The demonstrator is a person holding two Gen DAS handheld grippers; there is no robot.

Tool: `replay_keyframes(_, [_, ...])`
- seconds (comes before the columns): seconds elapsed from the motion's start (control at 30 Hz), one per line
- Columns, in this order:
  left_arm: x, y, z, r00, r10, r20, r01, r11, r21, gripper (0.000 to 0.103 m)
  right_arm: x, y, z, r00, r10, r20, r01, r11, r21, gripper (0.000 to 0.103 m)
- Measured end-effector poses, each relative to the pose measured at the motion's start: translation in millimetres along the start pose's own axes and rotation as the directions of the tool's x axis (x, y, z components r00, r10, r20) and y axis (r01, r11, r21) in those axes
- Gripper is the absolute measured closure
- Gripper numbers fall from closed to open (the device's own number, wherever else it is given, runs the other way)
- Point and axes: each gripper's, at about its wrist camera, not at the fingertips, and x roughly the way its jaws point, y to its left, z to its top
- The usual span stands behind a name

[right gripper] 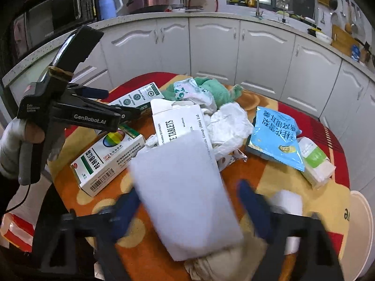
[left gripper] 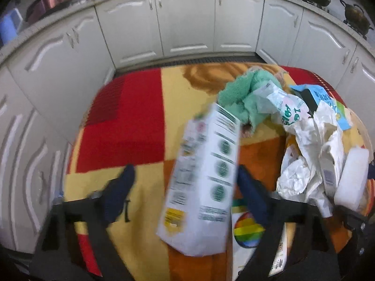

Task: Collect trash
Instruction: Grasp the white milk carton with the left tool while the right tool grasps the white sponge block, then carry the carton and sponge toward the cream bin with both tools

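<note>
A round table with a red, yellow and orange cloth holds a heap of trash. In the left wrist view my left gripper is open around a white carton with green seals; only the right finger is near its edge. In the right wrist view my right gripper is open with a white tablets box lying between its fingers, apart from both. The left gripper also shows at the left of the right wrist view.
A green towel, crumpled white paper, a blue snack bag, a rainbow-printed box, a tissue pack and a white cup lie on the table. White cabinets curve behind.
</note>
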Motion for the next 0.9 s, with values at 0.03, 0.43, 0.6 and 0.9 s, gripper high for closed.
replay_keyframes(0.03, [1.2,2.2,-0.3,1.0,-0.028,-0.008,0.028,1.0,-0.01,0.043,-1.8,-0.5,0.4,1.0,0.01,0.01,-0.01,1.0,0.006,0.039])
replay_keyframes(0.43, [-47.1,22.9,-3.7,0.994,-0.062,0.086,0.071,0.992,-0.103,0.055,-39.0,-14.0,15.9,0.982,0.132,0.132,-0.148,0.982,0.115,0.039])
replay_keyframes(0.6, [-77.7,0.0,-1.4,0.984,-0.116,0.138,0.127,0.989,-0.076,0.055,-56.9,-16.8,17.8,0.98,0.11,0.166,-0.133,0.982,0.133,0.039])
replay_keyframes(0.9, [-113.5,-72.4,3.3,0.962,-0.205,0.181,0.205,0.979,0.019,0.055,-91.6,-46.9,7.6,0.982,0.007,0.19,-0.043,0.982,0.183,0.039])
